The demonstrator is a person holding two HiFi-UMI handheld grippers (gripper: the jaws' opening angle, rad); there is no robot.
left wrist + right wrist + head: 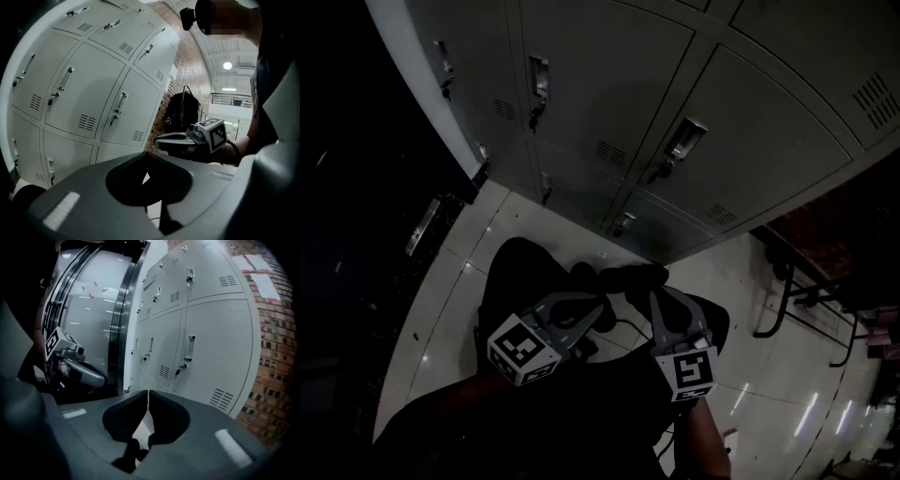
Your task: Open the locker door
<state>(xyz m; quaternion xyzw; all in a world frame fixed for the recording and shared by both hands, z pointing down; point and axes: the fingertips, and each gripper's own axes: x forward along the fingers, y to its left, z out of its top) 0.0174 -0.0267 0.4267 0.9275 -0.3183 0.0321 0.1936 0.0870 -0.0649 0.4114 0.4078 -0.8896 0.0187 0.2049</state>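
A bank of grey lockers (609, 84) stands in front of me with every door closed. Each door has a metal handle (686, 139) and a louvred vent. In the head view both grippers are held low and close together, well short of the doors. My left gripper (602, 305) points up and to the right, and my right gripper (654, 292) points up. In the left gripper view the left gripper (146, 155) has its jaws together and empty, with locker doors (126, 112) to its left. In the right gripper view the right gripper (148, 393) is also shut on nothing, and a locker handle (189, 348) lies ahead to its right.
Glossy pale floor tiles (516, 225) run under the lockers. Black metal bench legs (787, 300) stand at the right. A black backpack (180, 112) hangs by a brick wall (267, 380). A dark rack (422, 225) lies at the left.
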